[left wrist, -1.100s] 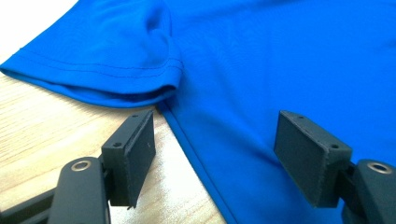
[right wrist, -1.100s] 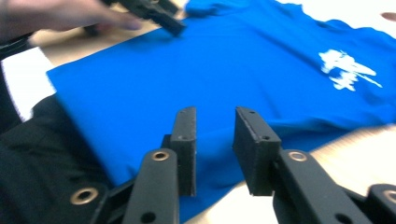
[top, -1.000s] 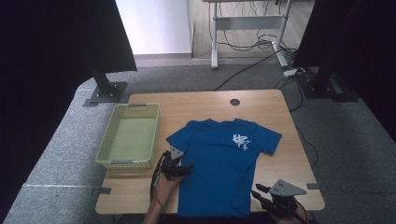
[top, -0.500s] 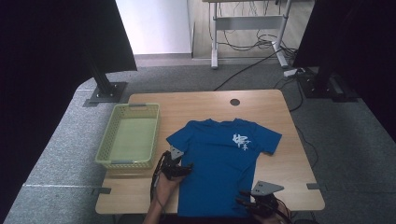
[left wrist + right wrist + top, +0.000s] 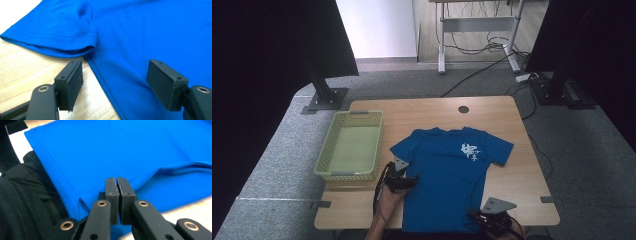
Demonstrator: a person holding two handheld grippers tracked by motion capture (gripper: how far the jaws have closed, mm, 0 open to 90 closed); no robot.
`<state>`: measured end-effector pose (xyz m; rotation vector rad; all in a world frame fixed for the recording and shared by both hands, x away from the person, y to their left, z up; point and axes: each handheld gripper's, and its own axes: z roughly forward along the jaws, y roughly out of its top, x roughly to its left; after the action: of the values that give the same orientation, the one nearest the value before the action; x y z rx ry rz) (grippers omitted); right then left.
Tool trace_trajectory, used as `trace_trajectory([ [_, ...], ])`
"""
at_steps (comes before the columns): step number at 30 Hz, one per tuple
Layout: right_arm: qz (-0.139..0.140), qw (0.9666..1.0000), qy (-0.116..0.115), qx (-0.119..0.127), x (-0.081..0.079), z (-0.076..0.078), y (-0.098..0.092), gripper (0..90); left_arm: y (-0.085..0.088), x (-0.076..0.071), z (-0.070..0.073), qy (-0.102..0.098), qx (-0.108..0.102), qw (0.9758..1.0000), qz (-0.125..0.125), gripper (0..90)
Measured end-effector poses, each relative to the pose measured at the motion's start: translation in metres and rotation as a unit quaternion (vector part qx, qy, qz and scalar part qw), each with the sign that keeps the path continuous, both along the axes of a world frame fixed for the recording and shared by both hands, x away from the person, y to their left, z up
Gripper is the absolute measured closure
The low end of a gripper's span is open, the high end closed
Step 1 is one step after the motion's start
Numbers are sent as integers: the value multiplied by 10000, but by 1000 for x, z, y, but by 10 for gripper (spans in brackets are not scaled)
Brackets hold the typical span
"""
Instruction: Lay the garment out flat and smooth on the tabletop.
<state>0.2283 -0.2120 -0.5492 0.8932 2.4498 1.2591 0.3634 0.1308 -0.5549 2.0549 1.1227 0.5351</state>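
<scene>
Blue short-sleeved cotton T-shirt [image 5: 451, 175] lies flat on the bench [image 5: 512, 190]; the right hand-held gripper [image 5: 116, 182], lower than before at its 5 o'clock hem, has just pinched it, while the left hand-held gripper [image 5: 115, 75] gapes over its 9 o'clock edge.

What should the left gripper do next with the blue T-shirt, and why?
Probably close. The right gripper is pinched shut on the hem of the T-shirt at its corner, the cloth bunching up there, while the left gripper stands open with its fingers astride the shirt's side edge below the sleeve. Gripping there would let both hands lift it together.
</scene>
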Motion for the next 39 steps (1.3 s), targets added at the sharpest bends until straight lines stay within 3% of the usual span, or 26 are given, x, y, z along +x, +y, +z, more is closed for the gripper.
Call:
trace_trajectory([
  [4, -237, 9997, -8, 88, -8, 11, -26, 871, 0, 0, 0, 1, 1, 10000, -10, 288],
  [9, -487, 9988, 10, 2, -23, 19, -56, 871, 0, 0, 0, 3, 4, 10000, -11, 288],
  [16, -836, 9951, 384, -375, -36, 7, -86, 871, 0, 0, 0, 5, 12, 10000, -12, 288],
  [20, -907, 9944, 368, -391, -34, 9, -88, 860, 1, 0, 0, 9, 18, 10000, -40, 287],
  [23, -909, 9952, 207, -308, -28, 14, -81, 738, -1, -1, 3, 67, 108, 9999, -81, 301],
  [25, -925, 9954, 107, -221, -19, 15, -75, 668, -4, -5, 8, -114, 207, 9996, -167, 313],
  [28, -982, 9951, 64, -83, 0, 12, -67, 548, -9, -9, 12, -149, 33, 9991, -395, 302],
  [30, -914, 9957, 136, -51, 16, 8, -60, 475, -13, -9, 10, -119, 97, 9987, -484, 293],
  [33, -871, 9959, 189, -130, 36, -1, -52, 386, -15, -9, 3, 59, 178, 9986, -504, 280],
  [35, -873, 9956, 210, -262, 45, -7, -49, 351, -13, -10, 2, 64, 129, 9989, -453, 269],
  [39, -921, 9948, 173, -396, 42, -9, -51, 339, -11, -12, 5, 131, 202, 9989, -401, 259],
])
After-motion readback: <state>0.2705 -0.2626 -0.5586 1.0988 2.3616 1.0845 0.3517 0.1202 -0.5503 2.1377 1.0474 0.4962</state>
